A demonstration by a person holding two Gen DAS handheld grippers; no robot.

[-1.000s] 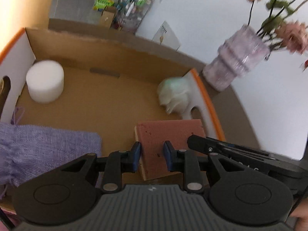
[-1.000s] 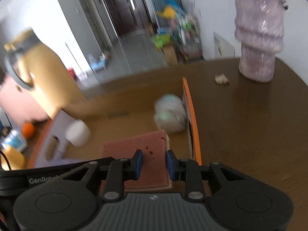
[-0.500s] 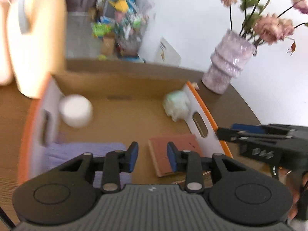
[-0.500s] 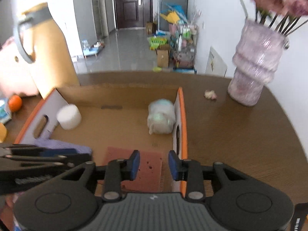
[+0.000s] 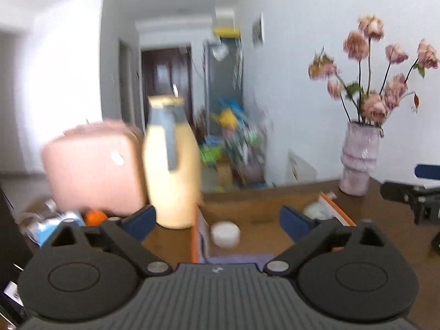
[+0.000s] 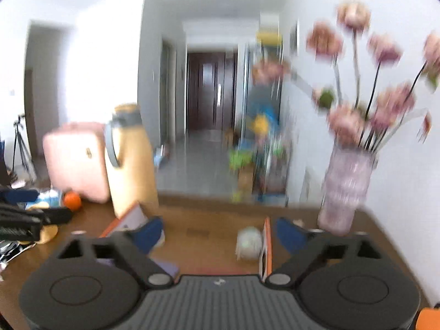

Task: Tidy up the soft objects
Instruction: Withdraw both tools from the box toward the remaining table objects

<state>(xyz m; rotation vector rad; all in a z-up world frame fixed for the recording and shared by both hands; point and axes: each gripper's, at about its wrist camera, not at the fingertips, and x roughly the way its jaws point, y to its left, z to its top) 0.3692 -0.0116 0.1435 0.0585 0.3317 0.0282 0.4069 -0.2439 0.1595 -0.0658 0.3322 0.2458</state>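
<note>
Both grippers are opening their jaws wide, and nothing is sitting between them. Left gripper point(image 5: 217, 221) and right gripper point(image 6: 218, 233) are hovering above the near end of the cardboard box point(image 5: 257, 202) on the counter point(image 5: 382, 214). Inside the box, a white foam cylinder point(image 5: 225, 233) is lying near the left wall, a pale soft ball point(image 6: 249, 243) is resting against the right wall, and a purple cloth bag point(image 5: 236, 258) is lying at the near edge.
</note>
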